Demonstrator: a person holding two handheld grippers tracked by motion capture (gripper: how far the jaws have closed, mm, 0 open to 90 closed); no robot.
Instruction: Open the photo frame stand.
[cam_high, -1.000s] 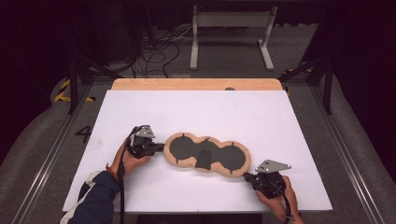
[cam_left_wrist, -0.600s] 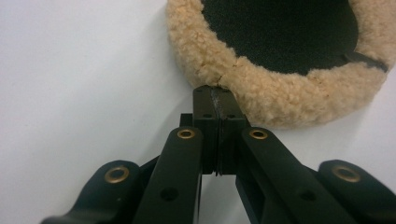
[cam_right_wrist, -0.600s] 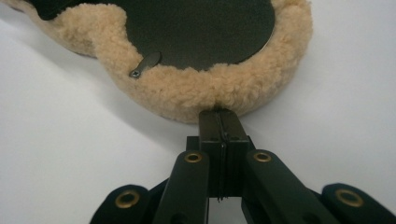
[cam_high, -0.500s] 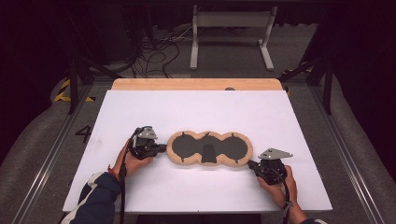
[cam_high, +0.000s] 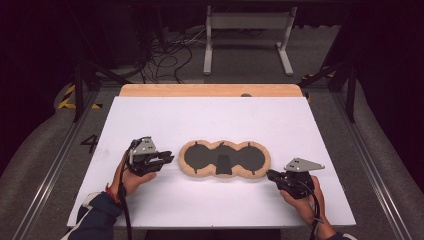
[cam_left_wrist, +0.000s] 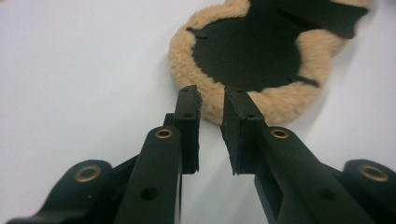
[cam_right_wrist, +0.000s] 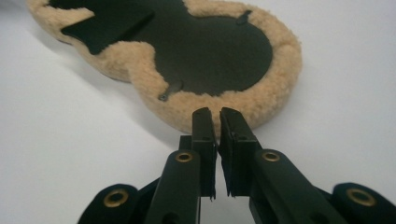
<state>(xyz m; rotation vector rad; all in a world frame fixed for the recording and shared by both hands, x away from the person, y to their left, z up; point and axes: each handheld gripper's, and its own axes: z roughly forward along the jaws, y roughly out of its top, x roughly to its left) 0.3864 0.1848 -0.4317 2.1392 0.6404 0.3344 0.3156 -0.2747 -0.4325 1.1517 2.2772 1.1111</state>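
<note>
A tan fleece pad with three round lobes and a black middle lies flat near the centre of the white table. My left gripper is just off the pad's left end, its jaws a little apart and holding nothing. In the left gripper view the fleece rim lies right beyond the fingertips. My right gripper sits by the pad's right end, just short of its rim. Its jaws are nearly together, a thin slit between them, and hold nothing. The right gripper view has the pad's right lobe straight ahead.
A wooden strip runs along the table's far edge. Behind it are a metal stand and loose cables on the floor. Bare white tabletop surrounds the pad on all sides.
The pad has swung from a tilt to level. Both grippers were at its ends and have come off it; the left has drawn back to the left.
</note>
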